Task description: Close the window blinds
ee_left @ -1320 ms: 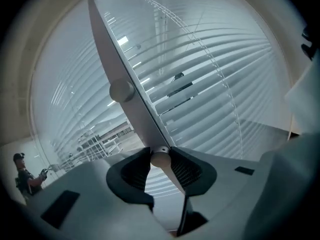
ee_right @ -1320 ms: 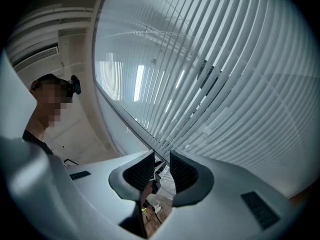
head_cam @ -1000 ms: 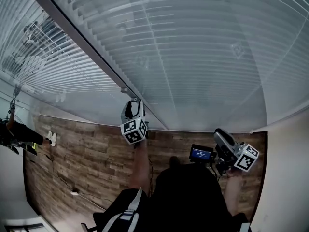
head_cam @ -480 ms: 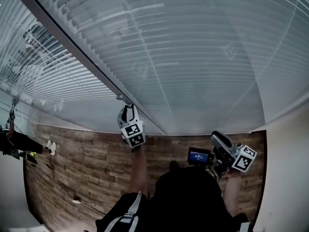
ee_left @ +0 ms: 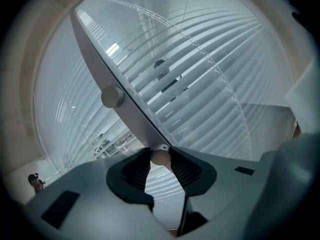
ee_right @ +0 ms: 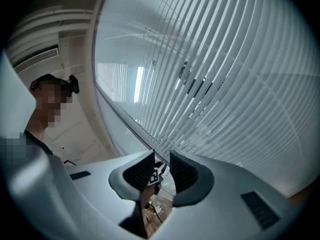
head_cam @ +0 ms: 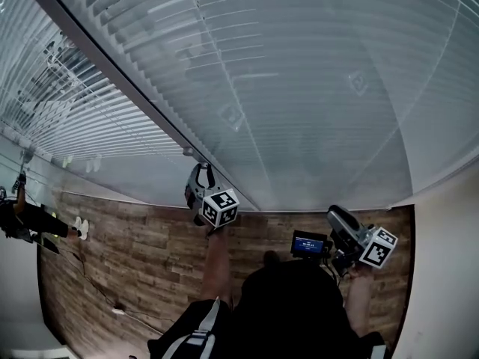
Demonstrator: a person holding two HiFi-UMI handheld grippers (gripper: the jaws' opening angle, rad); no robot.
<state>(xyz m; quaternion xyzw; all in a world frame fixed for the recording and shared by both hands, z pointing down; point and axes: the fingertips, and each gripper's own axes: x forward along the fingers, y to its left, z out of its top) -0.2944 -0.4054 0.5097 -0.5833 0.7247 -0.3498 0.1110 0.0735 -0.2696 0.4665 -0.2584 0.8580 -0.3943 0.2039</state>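
A wide window with slatted blinds (head_cam: pixel 299 66) fills the upper part of the head view, above a wood floor (head_cam: pixel 135 253). A grey frame bar (ee_left: pixel 115 79) runs slantwise between two panes. The left claw (ee_left: pixel 160 165) is raised to this bar, and its jaws have just closed on a small round knob (ee_left: pixel 160 156) at the bar's lower end, pinching it between the ribbed pads. This is probably the control that tilts the slats. A second knob (ee_left: pixel 112 96) sits higher up the bar. Gaps between the slats show the outside, so the blinds look only partly closed. The right claw (ee_right: pixel 161 171) waits low beside the person, its jaws slightly apart and holding nothing.
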